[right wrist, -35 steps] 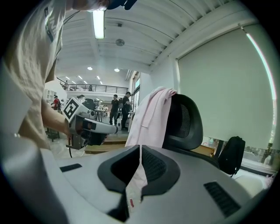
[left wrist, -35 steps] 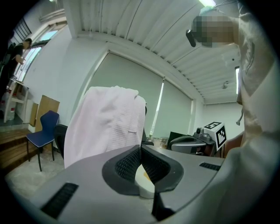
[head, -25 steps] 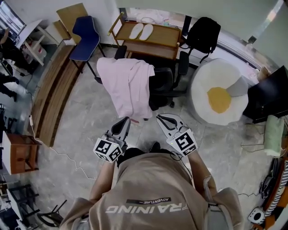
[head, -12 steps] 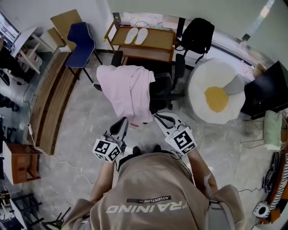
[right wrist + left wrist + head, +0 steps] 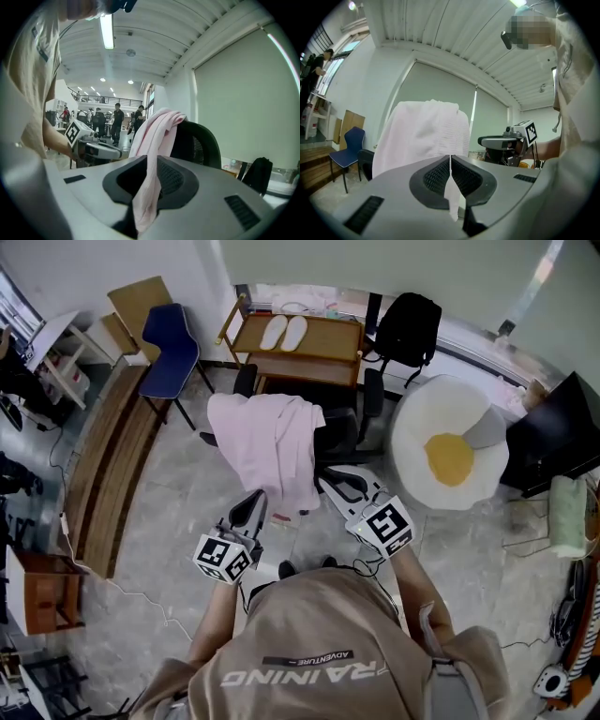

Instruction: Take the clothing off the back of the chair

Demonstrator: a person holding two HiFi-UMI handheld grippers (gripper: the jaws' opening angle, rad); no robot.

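Note:
A pale pink garment (image 5: 272,442) hangs over the back of a black office chair (image 5: 339,432). My left gripper (image 5: 255,500) is shut on a thin fold of its lower edge, which runs between the pads in the left gripper view (image 5: 450,161). At the garment's right lower edge my right gripper (image 5: 328,480) grips a thicker bunch of the pink cloth (image 5: 157,131). Its jaws (image 5: 151,171) are opening slightly, and the cloth is still pinched between them. Both grippers point almost level at the chair back (image 5: 199,143).
A wooden low table (image 5: 305,338) with white slippers stands behind the chair. A black backpack (image 5: 408,320) and a white-and-yellow beanbag (image 5: 450,451) are at the right. A blue chair (image 5: 169,338) and a wooden bench (image 5: 108,465) are at the left. People stand far off in the right gripper view.
My right gripper has risen toward the chair with the garment's edge in it. The left gripper has shifted a little closer to the chair, still holding the hem.

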